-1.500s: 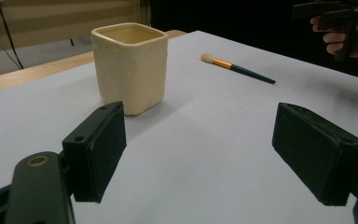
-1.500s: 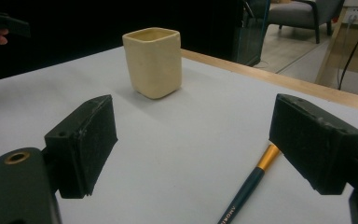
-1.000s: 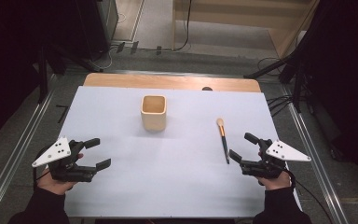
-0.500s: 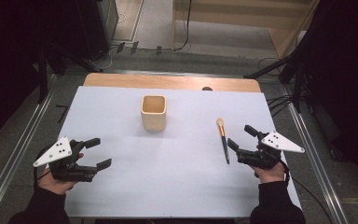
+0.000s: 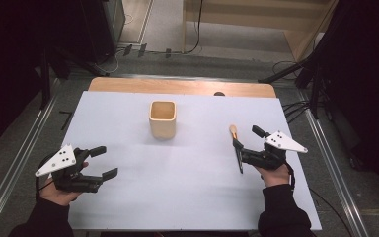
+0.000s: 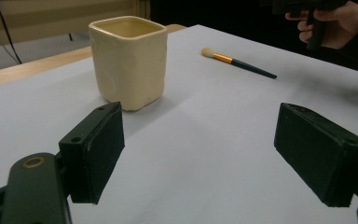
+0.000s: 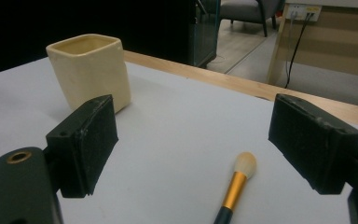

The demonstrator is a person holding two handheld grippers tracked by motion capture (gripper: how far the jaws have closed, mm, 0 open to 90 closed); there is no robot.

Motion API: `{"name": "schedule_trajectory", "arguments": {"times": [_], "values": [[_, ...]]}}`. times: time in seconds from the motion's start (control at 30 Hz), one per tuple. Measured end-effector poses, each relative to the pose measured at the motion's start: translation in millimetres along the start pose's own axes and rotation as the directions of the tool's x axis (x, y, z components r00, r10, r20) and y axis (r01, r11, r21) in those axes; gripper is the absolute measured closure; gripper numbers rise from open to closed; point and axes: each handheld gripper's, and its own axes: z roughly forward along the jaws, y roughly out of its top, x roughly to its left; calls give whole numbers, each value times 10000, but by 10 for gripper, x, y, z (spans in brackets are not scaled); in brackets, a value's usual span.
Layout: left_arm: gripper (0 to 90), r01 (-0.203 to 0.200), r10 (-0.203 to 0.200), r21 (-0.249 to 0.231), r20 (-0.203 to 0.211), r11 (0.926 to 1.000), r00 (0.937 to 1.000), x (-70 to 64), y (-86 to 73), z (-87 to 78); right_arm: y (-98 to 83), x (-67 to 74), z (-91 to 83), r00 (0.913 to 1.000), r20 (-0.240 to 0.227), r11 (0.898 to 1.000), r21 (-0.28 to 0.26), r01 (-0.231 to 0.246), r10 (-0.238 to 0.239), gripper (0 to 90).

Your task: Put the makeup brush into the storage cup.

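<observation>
A cream square cup (image 5: 163,118) stands upright on the white table top (image 5: 128,108), toward the back centre. A make-up brush (image 5: 237,148) with a pale tip, gold band and dark handle lies flat to the cup's right. My right gripper (image 5: 246,138) is open, low over the brush's handle end, with a jaw on either side. In the right gripper view the brush (image 7: 235,186) lies between the jaws of the right gripper (image 7: 193,149), and the cup (image 7: 89,70) stands beyond. My left gripper (image 5: 107,161) is open and empty at the front left, facing the cup (image 6: 128,60) and the brush (image 6: 237,63).
A wooden strip (image 5: 177,86) borders the table's far edge, with a small dark hole (image 5: 219,93) in it. Metal rails (image 5: 325,148) run along both sides. Cables and dark stands lie on the floor behind. The other hand (image 6: 335,23) shows in the left gripper view.
My right gripper has moved forward and left, from beside the brush's handle end to straddling it. The left gripper, the cup and the brush have stayed put.
</observation>
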Motion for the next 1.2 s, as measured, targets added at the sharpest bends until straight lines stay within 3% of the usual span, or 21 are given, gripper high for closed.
{"name": "schedule_trajectory", "arguments": {"times": [0.73, 0.97, 1.2], "values": [[164, 3, -3, -22, 24, 10000, 10000, 0, 1, -1, 47, 35, 438, 9957, 868, 9994, -26, -332, 333, 164], [163, -6, 5, 1, 57, 10000, 10000, 1, -2, 2, 64, 45, 523, 9950, 987, 9999, 15, -142, 140, 164], [158, 263, -263, -20, 20, 9997, 9997, 8, 0, -1, 104, 53, 599, 9934, 1150, 9997, 257, -36, 6, 165]]}}
